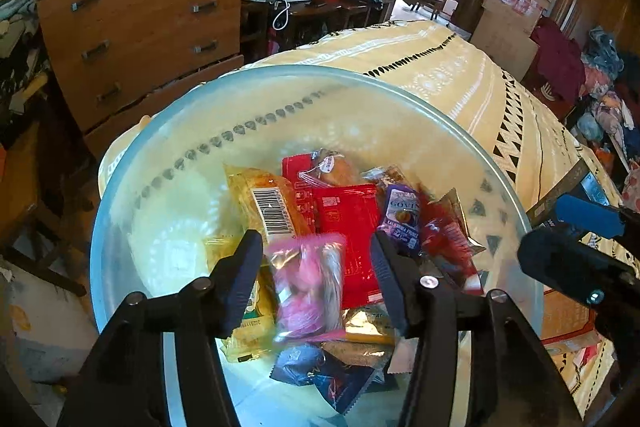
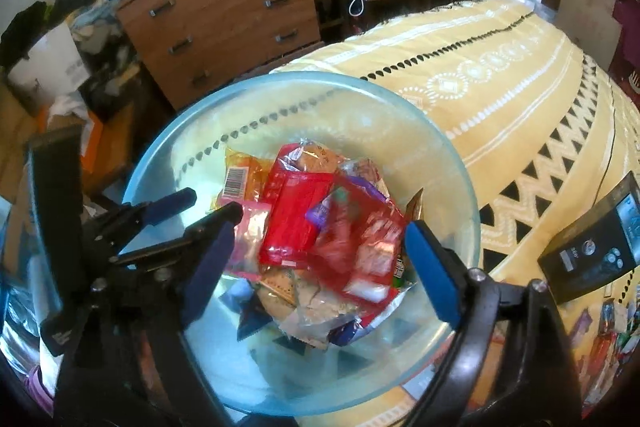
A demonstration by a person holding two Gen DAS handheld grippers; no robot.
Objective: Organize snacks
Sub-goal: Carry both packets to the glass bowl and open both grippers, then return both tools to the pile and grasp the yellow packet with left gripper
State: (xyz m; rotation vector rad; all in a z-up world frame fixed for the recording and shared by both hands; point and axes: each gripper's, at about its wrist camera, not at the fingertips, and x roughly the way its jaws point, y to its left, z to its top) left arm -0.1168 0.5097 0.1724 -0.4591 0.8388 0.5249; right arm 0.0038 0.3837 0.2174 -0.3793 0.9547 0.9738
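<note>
Snacks [image 1: 344,223]: a heap of small packets lies in the bottom of a clear glass bowl, toward its right half in the left wrist view.
Packets seen: a flat red pouch [image 1: 352,227], a yellow pack with a barcode label [image 1: 264,203], a purple packet [image 1: 402,223], a dark blue one at the near side [image 1: 320,375], and a red crinkled wrapper [image 2: 360,247].
Pink packet [image 1: 308,287]: blurred, in the gap between the left fingers, no pad pressing on it.
Glass bowl [image 1: 168,131]: sits on a bed, near its edge; the cover's pattern shows through the glass.
Left tongs [image 1: 316,267]: over the bowl, jaws partly apart, gripping nothing.
Right tongs [image 2: 320,259]: over the same bowl just beside the left pair, blue pads spread wide, empty; the red wrapper lies blurred below the gap.
Bed cover [image 2: 500,87]: yellow with white bands and black triangles.
Dark box [image 2: 596,243]: on the bed to the right of the bowl.
Beyond the bed: a wooden chest of drawers [image 1: 148,23].
</note>
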